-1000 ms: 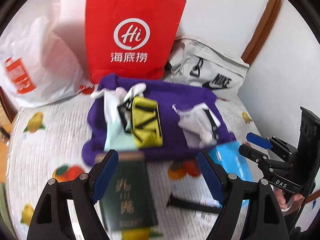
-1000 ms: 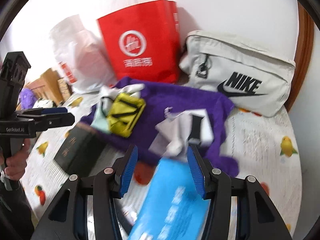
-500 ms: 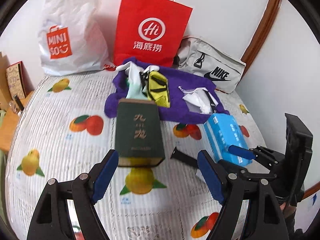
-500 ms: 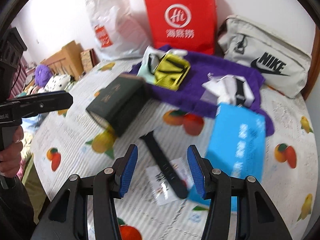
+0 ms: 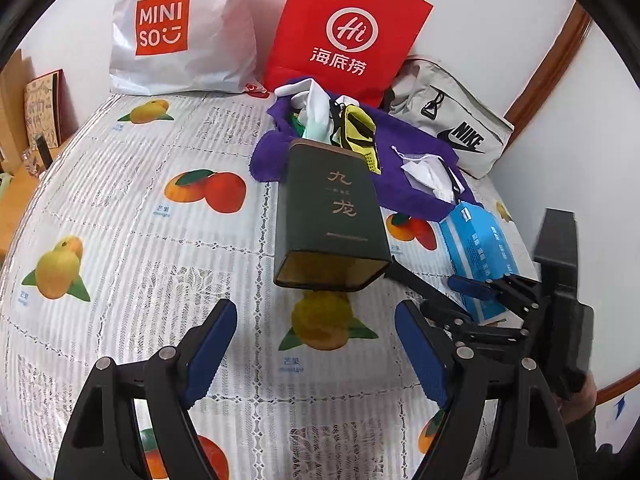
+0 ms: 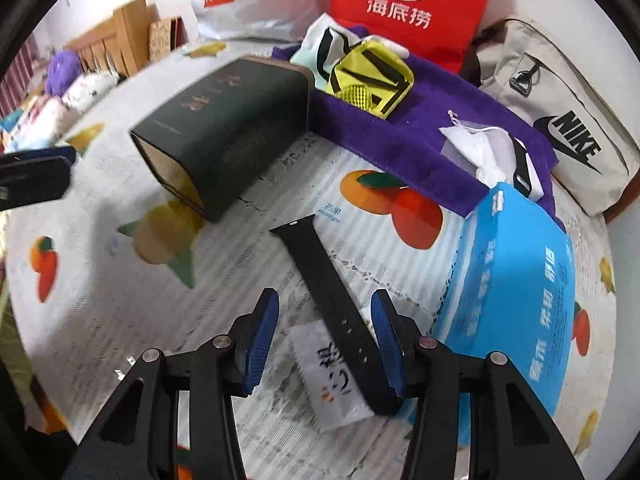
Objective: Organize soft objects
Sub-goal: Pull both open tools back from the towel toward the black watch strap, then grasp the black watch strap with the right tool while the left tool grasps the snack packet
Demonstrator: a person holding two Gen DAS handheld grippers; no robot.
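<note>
A box (image 5: 332,216) lies on its side in the middle of the bed (image 5: 120,208), its far end touching a towel (image 5: 404,176) spread toward the bed's far edge. On the towel rest a mesh pouch (image 5: 360,136) and, to its right, a crumpled cloth (image 5: 428,172). Right of the box lies a strap (image 6: 332,300), its near end over a small packet (image 6: 332,376). A tissue pack (image 6: 508,304) lies right of the strap, overlapping the towel's near right corner. Against the wall behind the towel stand a plastic bag (image 5: 180,32), a paper bag (image 5: 348,36) and, by the far right corner, a sling bag (image 5: 452,128).
</note>
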